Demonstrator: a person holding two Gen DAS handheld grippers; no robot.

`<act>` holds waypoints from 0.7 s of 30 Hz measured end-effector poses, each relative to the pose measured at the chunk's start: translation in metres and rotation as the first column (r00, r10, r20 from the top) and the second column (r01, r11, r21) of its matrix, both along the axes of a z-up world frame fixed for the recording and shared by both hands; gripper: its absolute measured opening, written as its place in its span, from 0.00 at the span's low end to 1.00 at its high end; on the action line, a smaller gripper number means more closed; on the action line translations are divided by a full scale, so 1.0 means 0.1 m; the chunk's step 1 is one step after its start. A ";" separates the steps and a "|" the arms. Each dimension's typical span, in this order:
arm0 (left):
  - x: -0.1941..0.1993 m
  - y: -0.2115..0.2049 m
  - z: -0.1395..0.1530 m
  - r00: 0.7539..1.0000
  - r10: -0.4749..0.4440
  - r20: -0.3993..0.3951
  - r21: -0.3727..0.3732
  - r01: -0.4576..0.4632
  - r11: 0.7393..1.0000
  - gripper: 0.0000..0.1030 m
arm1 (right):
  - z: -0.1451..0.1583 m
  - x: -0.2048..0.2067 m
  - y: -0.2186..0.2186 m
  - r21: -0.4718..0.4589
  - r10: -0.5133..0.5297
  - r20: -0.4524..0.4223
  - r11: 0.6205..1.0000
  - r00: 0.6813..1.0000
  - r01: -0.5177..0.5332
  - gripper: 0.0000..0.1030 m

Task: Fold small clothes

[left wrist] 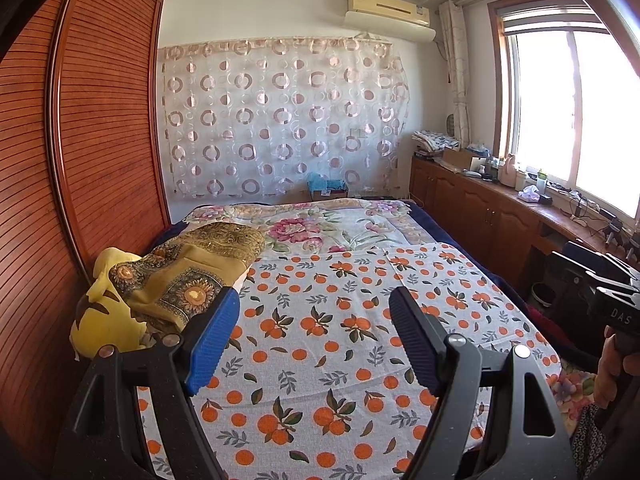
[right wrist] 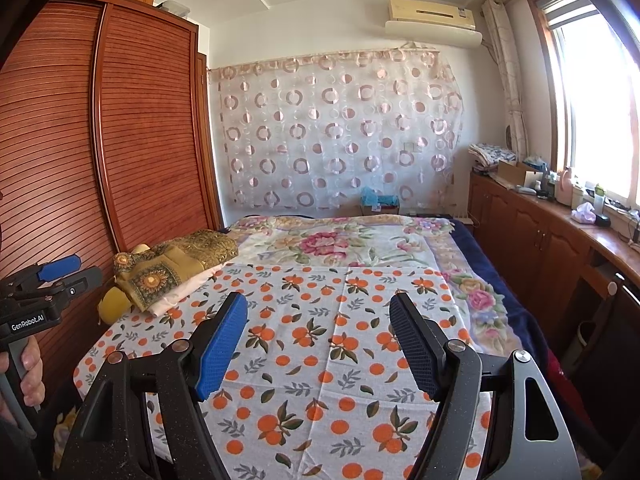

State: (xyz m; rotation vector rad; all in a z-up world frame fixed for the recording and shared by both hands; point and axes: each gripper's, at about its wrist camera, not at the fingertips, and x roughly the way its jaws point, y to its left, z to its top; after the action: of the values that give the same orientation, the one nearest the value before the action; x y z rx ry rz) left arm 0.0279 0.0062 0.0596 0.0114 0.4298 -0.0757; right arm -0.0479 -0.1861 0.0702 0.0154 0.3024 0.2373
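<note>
Both grippers' jaws wide (nothing between) — orange-print cloth flat below, untouched.

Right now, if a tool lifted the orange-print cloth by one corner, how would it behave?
The orange-print cloth would probably hang limp: it lies flat with soft fold creases. It looks thin, so likely light. Pushed, it would likely bunch up rather than slide whole over the bed.

My fingers wear blue, finely dimpled rubbery pads on matt black speckled plastic with bright metal rivets. The orange-print cloth under them is a coarse, matt weave, creased. The gold scarf has a slight sheen. The wardrobe is glossy ribbed wood; the curtain is sheer.
</note>
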 end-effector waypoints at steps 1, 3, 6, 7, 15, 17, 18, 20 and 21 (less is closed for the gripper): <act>0.00 0.00 -0.01 1.000 0.001 0.000 0.001 -0.001 1.000 0.76 | 0.00 0.00 -0.01 -0.001 0.000 0.001 1.000 1.000 0.000 0.73; 0.00 0.00 -0.01 1.000 0.000 0.000 0.001 0.000 1.000 0.76 | 0.00 0.00 -0.02 0.000 0.003 0.000 1.000 1.000 -0.003 0.73; 0.00 0.00 0.00 1.000 0.003 0.001 0.001 -0.003 1.000 0.76 | -0.01 0.00 -0.04 0.000 0.003 0.000 1.000 1.000 -0.003 0.73; -0.01 0.00 0.00 1.000 0.001 0.001 0.001 -0.001 1.000 0.76 | 0.00 0.01 -0.04 0.001 0.004 0.000 1.000 1.000 -0.004 0.73; -0.02 0.00 0.00 1.000 0.003 0.001 0.001 -0.003 1.000 0.76 | -0.01 0.03 -0.05 -0.001 0.001 -0.003 1.000 1.000 -0.001 0.73; 0.00 0.00 -0.01 1.000 0.001 0.001 0.001 -0.001 1.000 0.76 | -0.01 0.04 -0.06 -0.001 0.001 -0.004 1.000 1.000 -0.001 0.73; -0.01 0.00 -0.01 1.000 0.001 0.001 0.000 -0.001 1.000 0.76 | -0.02 0.03 -0.05 -0.001 0.000 -0.003 1.000 1.000 0.000 0.73; -0.01 0.00 -0.01 1.000 0.001 0.001 0.001 -0.001 1.000 0.76 | -0.02 0.03 -0.06 -0.001 0.000 -0.003 1.000 1.000 -0.001 0.73; -0.01 0.00 -0.01 1.000 0.001 0.002 0.001 -0.001 1.000 0.76 | -0.02 0.03 -0.06 -0.001 0.000 -0.002 1.000 1.000 0.000 0.73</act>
State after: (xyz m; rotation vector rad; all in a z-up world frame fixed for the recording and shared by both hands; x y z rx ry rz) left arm 0.0268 0.0057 0.0585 0.0117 0.4277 -0.0741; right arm -0.0452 -0.1917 0.0683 0.0145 0.3048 0.2376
